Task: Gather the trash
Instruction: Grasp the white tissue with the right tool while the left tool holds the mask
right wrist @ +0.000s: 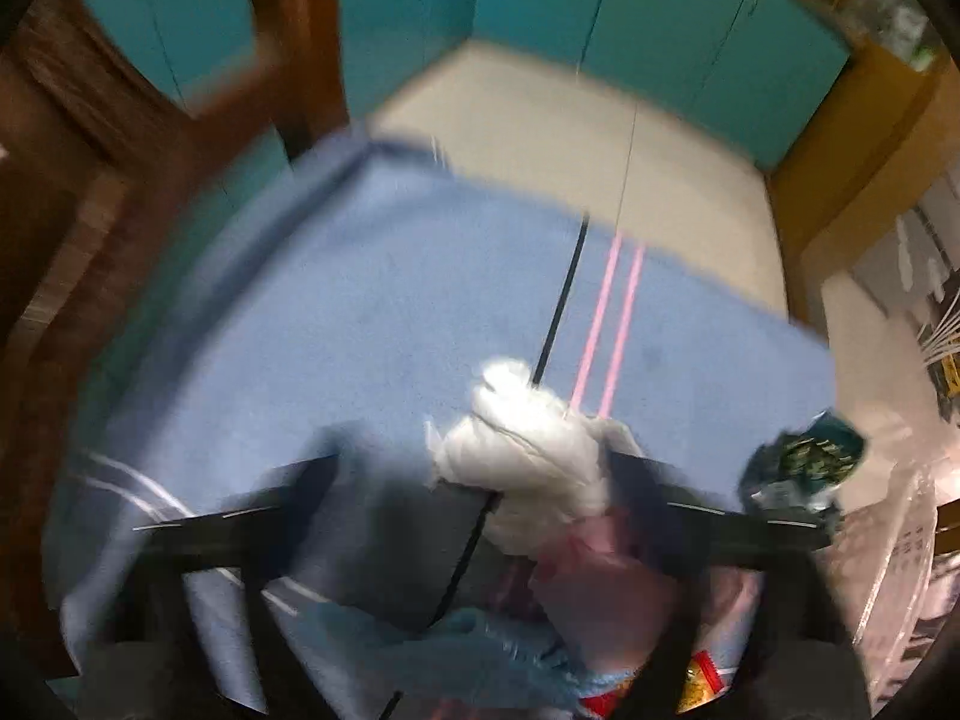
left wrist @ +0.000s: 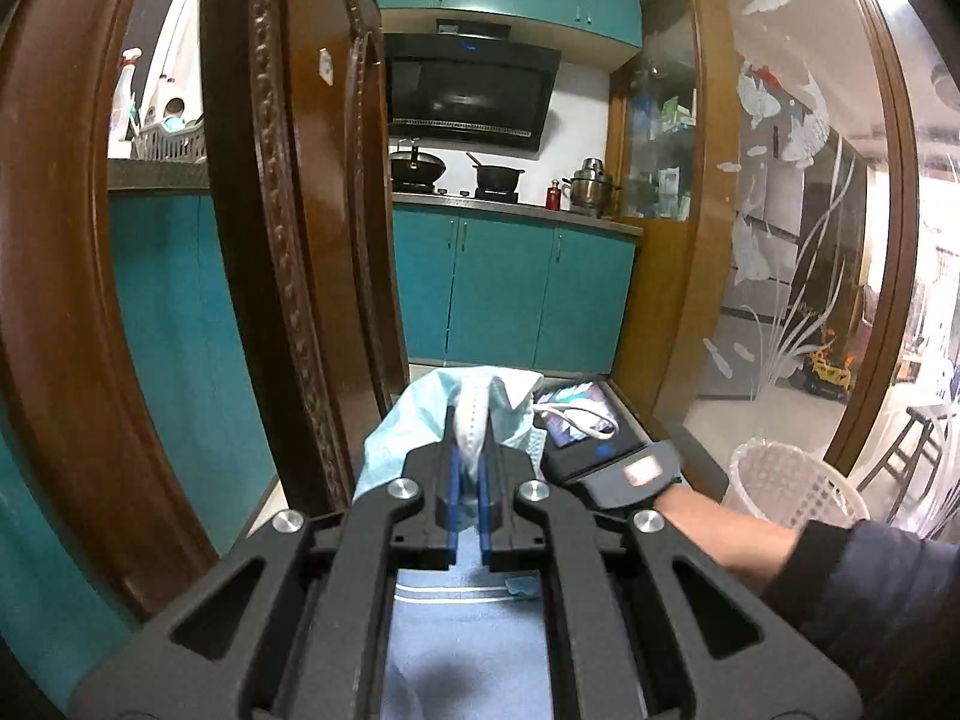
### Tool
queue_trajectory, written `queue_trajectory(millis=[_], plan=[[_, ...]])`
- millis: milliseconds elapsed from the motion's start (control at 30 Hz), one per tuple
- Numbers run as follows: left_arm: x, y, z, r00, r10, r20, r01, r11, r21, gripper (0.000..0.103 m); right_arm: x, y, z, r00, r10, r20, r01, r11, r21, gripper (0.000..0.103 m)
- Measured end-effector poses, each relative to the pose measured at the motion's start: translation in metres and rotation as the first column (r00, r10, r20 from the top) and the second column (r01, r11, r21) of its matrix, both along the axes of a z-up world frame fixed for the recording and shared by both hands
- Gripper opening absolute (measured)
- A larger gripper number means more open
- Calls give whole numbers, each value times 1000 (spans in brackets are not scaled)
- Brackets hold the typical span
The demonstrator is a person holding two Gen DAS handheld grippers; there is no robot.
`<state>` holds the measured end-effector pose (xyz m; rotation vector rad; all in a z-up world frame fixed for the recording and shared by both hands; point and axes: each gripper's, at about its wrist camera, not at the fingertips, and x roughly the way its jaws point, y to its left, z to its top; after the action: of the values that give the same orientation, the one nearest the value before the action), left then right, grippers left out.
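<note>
The whole right wrist view is motion-blurred — the right gripper [right wrist: 540, 516] smears at 6 o'clock, so whether its fingers clamp the white wad [right wrist: 528, 456] cannot be told. A dark green scrap [right wrist: 804, 462] at 4 o'clock is too blurred to identify. In the left wrist view, the blue mat [left wrist: 468, 648] is mostly hidden behind the left gripper [left wrist: 471, 468].

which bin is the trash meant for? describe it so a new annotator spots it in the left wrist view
Start at the frosted glass door with white fish and reed etching on the right. At its foot, on the pale floor behind the person's forearm, sits the basket. It is white plastic lattice lined with a clear bag, the only openwork container on the floor.
</note>
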<state>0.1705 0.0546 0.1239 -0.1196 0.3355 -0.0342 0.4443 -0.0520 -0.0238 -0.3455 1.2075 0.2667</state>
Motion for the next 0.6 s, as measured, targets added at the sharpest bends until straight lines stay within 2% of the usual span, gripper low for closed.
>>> queue_trajectory(millis=[33,67,100,167,200,233,367,467,533,600], plan=[[3,3,0,1000,-2,-8,2,1000,-15,5,-1,-4,4,1000,-15,19,15,1000,12,27],[4,6,-1,1000,-2,-14,2,1000,-29,5,-3,-9,15,999,-26,35,24,998,62,22],[4,9,-1,1000,-2,-18,1,999,-37,5,-8,-15,26,998,-32,53,26,994,109,22],[6,12,-2,1000,-2,-29,1,998,-57,5,-33,-35,73,981,-52,184,5,969,246,22],[8,12,-2,999,-5,-34,3,998,-63,6,-56,-50,104,966,-58,252,-31,942,335,22],[10,12,-3,999,-11,-42,8,998,-68,6,-73,-62,123,955,-69,290,-49,923,381,22],[15,4,-10,997,-36,-75,31,997,-73,6,-156,-118,178,899,-126,420,-107,866,489,22],[20,-6,-16,992,-57,-112,49,996,-74,6,-205,-159,187,870,-193,454,-96,837,539,22],[23,-13,-22,988,-75,-138,65,995,-73,6,-228,-180,179,871,-227,435,-83,805,587,22],[26,-24,-28,983,-88,-163,79,995,-59,6,-245,-195,160,861,-260,436,-61,800,598,22]])
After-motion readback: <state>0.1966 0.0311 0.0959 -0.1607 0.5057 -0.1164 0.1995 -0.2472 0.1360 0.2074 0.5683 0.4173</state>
